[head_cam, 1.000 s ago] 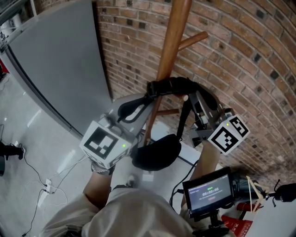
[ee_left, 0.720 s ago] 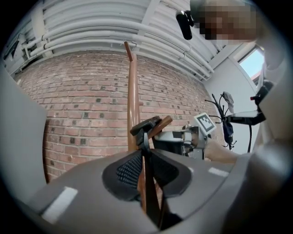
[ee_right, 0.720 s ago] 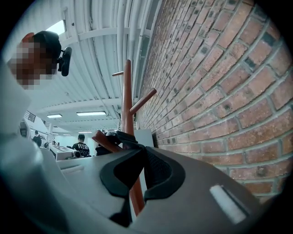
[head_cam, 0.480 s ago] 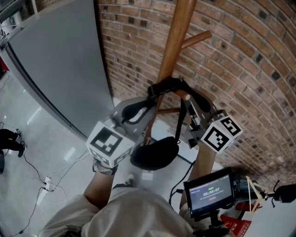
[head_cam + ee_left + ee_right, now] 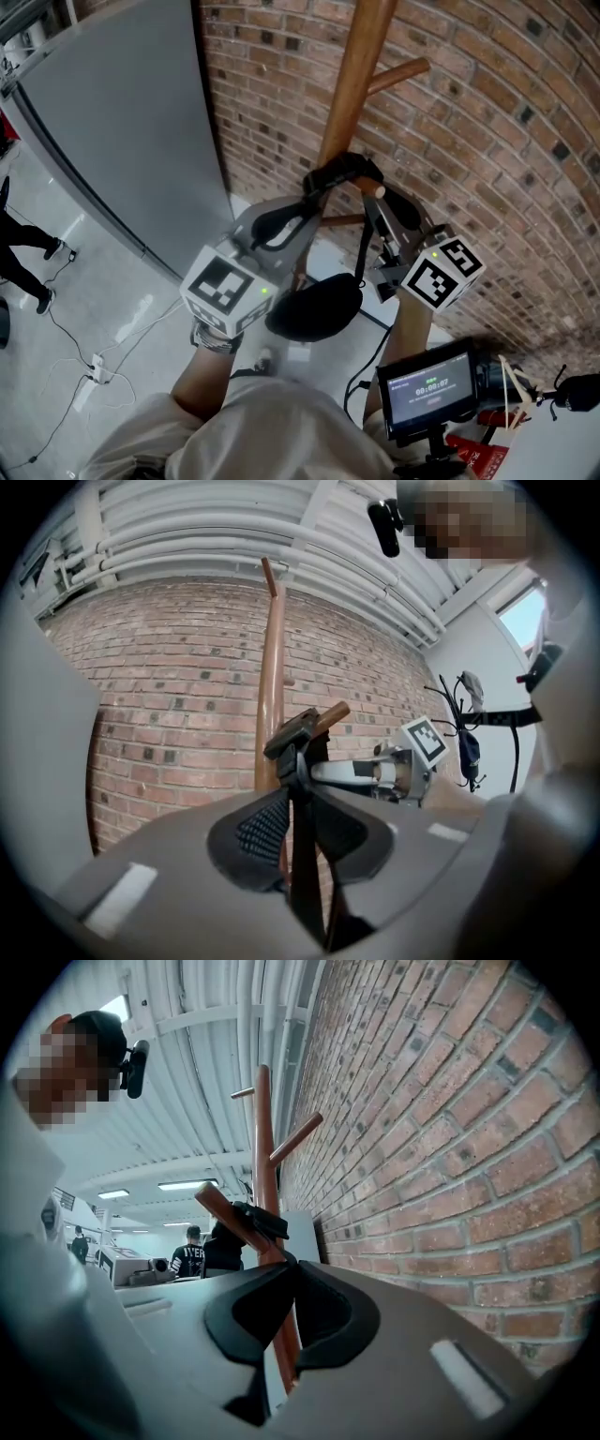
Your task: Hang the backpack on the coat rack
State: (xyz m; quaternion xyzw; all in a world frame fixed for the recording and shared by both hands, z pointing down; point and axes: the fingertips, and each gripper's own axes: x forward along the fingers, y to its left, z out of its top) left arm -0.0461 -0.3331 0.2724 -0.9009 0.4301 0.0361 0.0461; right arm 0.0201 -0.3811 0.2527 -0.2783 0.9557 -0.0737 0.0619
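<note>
Head view, coat rack (image 5: pixel 352 84): its wooden pole rises just beyond both pairs of my jaws.
Head view, carry strap (image 5: pixel 342 172): looped over a peg (image 5: pixel 376 191), between my left gripper (image 5: pixel 298 208) and my right gripper (image 5: pixel 380 211).
Head view, backpack (image 5: pixel 314 305): black, hanging below my jaws beside the pole. I cannot tell what is inside it.
Left gripper view, my jaws: slightly apart and just been opening. The carry strap (image 5: pixel 302 855) runs up between them, with a gap beside the left pad, so they have no hold on it.
Left gripper view, peg (image 5: pixel 334 713): just above and beyond my tips, with the strap draped over it.
Right gripper view, my jaws: closed tight on the carry strap (image 5: pixel 258 1221).
Right gripper view, peg (image 5: pixel 223 1211): up and left of my tips.
Right gripper view, brick wall (image 5: pixel 450 1147): close along the right of my jaws.
</note>
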